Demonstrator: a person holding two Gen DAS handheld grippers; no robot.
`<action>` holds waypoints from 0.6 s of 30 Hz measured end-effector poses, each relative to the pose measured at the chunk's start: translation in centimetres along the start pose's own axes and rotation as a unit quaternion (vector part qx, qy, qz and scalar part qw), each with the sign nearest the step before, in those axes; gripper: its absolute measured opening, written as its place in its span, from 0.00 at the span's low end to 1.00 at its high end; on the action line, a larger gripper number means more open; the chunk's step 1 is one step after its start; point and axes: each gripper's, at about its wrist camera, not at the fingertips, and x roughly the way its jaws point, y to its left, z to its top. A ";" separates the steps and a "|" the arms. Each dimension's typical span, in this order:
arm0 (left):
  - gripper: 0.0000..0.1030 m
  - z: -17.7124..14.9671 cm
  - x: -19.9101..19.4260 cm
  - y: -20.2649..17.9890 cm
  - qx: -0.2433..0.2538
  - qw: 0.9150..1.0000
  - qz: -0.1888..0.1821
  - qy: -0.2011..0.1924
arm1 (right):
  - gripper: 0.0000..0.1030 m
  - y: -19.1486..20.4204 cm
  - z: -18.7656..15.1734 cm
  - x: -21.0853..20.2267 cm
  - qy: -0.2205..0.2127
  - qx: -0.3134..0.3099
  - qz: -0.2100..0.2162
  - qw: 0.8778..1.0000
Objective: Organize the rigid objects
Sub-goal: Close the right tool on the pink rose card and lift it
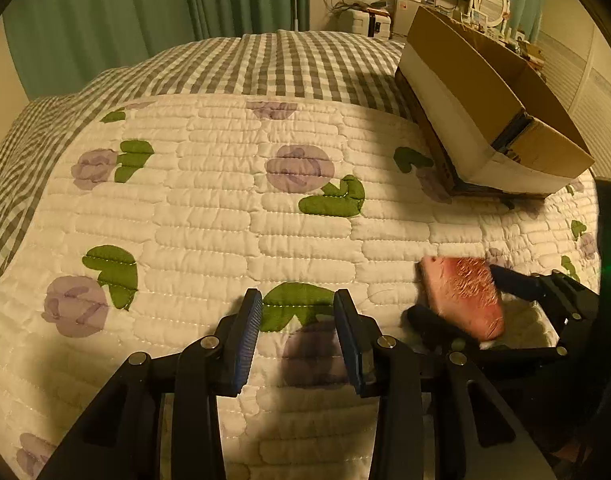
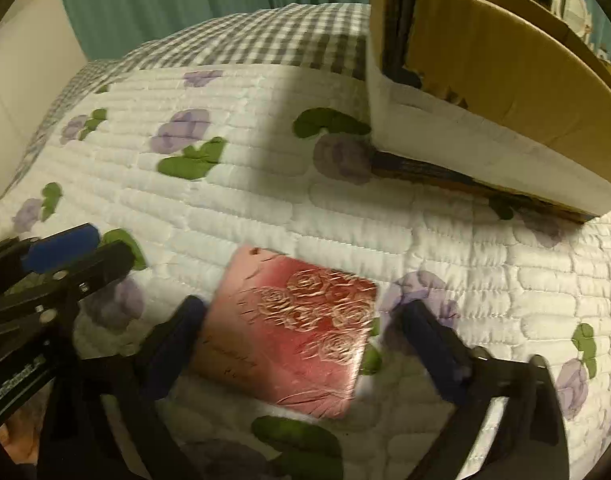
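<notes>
Bed (image 1: 209, 216) covered by white quilt with purple roses and green leaves; grey gingham blanket (image 1: 265, 64) beyond it, green curtains (image 1: 145, 4) behind.

Pink-red square card (image 2: 293, 332), embossed with a rose pattern, lying flat on the quilt in the foreground of the right wrist view. Same card visible at lower right of the left wrist view (image 1: 463, 298), blurred.

Right gripper (image 2: 305, 328) poised over the card, fingers apart and straddling it: left finger (image 2: 173, 340) touching or just beside the card's left edge, right finger (image 2: 433, 344) standing clear of the card's right edge with quilt showing between. No clamping evident; both fingers motion-blurred.

Left gripper (image 1: 297, 332) pointed down at bare quilt over a leaf and rose motif, fingers narrowly apart with blue pads (image 1: 247, 340) facing each other, nothing between them. Positioned just beside the right gripper, to the card's left.

Open cardboard box (image 1: 485, 92) with white outer wall resting on the quilt at upper right in both views, well apart from the card, its interior not visible. Cluttered dresser with round mirror (image 1: 491, 2) and dark screen in the background.
</notes>
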 end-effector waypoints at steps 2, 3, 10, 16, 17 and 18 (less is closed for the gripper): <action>0.37 0.0 -0.3 -0.3 0.002 1.000 0.002 -0.001 | 0.77 0.2 0.0 -0.3 -0.003 -0.005 -0.001 1.000; 0.37 -0.1 -0.6 -0.5 0.003 1.000 0.001 -0.003 | 0.75 0.2 -0.1 -0.4 -0.001 -0.006 0.005 1.000; 0.37 0.3 -2.9 -2.2 0.008 0.999 -0.002 -0.031 | 0.72 -0.9 -1.6 -2.4 -0.001 0.006 0.015 1.000; 0.37 -0.5 -4.5 -4.7 0.013 0.999 -0.012 -0.045 | 0.71 -3.2 -3.9 -5.5 -0.008 0.008 -0.010 1.000; 0.36 -0.8 -4.8 -5.2 0.013 0.999 -0.013 -0.045 | 0.71 -3.8 -4.1 -6.0 -0.010 0.012 -0.013 1.000; 0.36 -1.2 -5.1 -5.9 0.013 0.999 -0.015 -0.047 | 0.71 -4.4 -4.5 -6.6 -0.013 0.017 -0.017 1.000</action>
